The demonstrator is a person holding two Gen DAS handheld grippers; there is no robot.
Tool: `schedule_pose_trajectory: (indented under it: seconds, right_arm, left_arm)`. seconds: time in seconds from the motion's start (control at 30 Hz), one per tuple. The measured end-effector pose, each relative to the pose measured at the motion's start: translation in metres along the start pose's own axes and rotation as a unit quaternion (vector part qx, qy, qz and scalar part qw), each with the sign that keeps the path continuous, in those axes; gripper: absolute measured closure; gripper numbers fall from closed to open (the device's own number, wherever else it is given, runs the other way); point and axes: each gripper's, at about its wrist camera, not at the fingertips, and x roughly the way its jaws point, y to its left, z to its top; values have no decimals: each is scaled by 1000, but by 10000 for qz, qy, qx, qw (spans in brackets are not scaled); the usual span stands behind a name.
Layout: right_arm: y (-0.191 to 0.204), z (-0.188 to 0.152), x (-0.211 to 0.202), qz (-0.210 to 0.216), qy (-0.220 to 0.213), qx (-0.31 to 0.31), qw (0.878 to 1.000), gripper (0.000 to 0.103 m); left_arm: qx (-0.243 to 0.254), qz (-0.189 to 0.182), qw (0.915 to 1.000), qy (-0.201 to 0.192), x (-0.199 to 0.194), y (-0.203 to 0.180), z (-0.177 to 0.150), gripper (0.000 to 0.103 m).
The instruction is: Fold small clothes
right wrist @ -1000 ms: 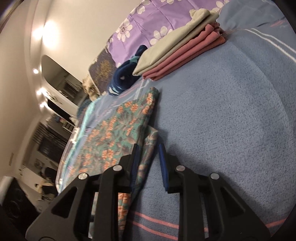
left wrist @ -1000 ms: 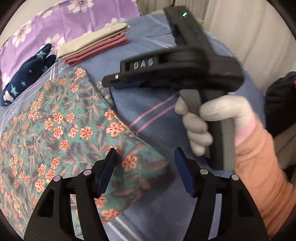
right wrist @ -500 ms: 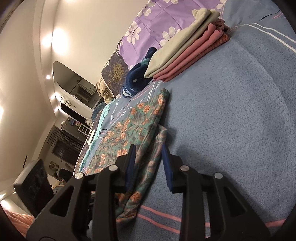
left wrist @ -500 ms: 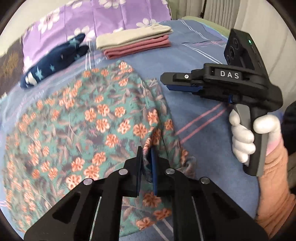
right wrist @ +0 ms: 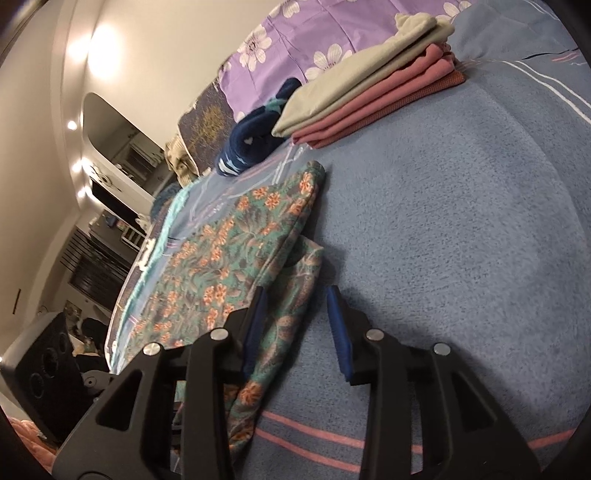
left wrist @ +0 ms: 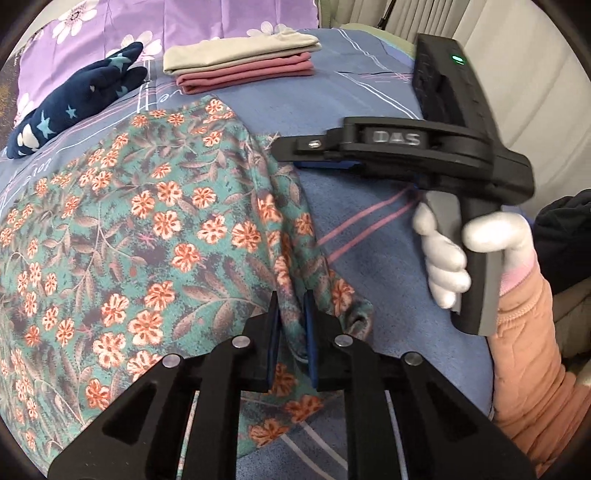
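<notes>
From the left wrist camera, the left gripper [left wrist: 291,314] is clenched on a raised ridge of the floral cloth [left wrist: 155,236]; its two blue-padded fingers [left wrist: 273,332] stand close together with a pinch of the fabric between them. The cloth spreads out ahead and to the left of this gripper over the blue blanket [left wrist: 373,266], and its near right corner lies bunched just beside the right finger. Ahead and to the right, the right gripper [left wrist: 317,158] hangs above the blanket, seen side-on, held by a white-gloved hand [left wrist: 454,254] with a peach sleeve [left wrist: 532,362] behind it. Its tip reaches over the cloth's far right edge; from this side its opening cannot be judged. Far ahead lies a stack of folded clothes [left wrist: 243,62], beige on top and pink beneath. Far ahead and to the left lies a navy garment with stars [left wrist: 74,103], with a purple flowered pillow [left wrist: 207,22] behind it.

From the right wrist camera, the right gripper [right wrist: 295,325] is released: its fingers [right wrist: 255,325] stand apart with a wide gap. A loose fold of the floral cloth [right wrist: 221,251] runs up through that gap, closer to the left finger, and nothing is pinched. The rest of the cloth lies ahead and to the left on the blue blanket [right wrist: 461,240]. Far ahead sits the stack of folded clothes [right wrist: 369,96], with the navy garment [right wrist: 255,136] just left of it and the purple pillow [right wrist: 325,29] behind. A lit room shows at the far left.
</notes>
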Motion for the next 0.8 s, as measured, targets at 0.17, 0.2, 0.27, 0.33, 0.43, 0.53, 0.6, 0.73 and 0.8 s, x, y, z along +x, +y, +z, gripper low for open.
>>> schedule_pose_trajectory:
  seconds: [0.17,0.2,0.27,0.33,0.43,0.53,0.6,0.73,0.8]
  right_arm:
    - [8,11,2,90,-21,222,9997,101]
    - [2,16,-9,577,-274,574,9963,101]
    - [-4,23,-24,560,-672,705,9937,101]
    - [-10,24,-24,-325,-902,483,9942,103]
    - [-48,20,-11,-274,-691,1090,9913,103]
    - [-50,19,-22,285,-855,1079,9901,103]
    - [-39,16,-19,235,-760,801,9936,102]
    - [-16,13,-17,394,-710,222,9965,79]
    - [-13,14,-15,405,-687,140,9967,78]
  left_arm:
    - [217,-260,9994,-52,0,-10,2,95]
    - [279,-276,9992,-84,-1,-12,3,95]
    - [385,-322,9986,-150,-4,-18,2,95]
    - [377,-454,9982,-90,-3,-20,1,95]
    - [445,-411,9981,-59,1,-25,1,95]
    - [433,-421,9982,-53,6,-29,2,95]
    - [472,-411,9980,-56,6,-33,3,95]
    - [536,-440,9976,-55,10,-41,4,95]
    - [582,-497,9971,-33,11,-46,2,95]
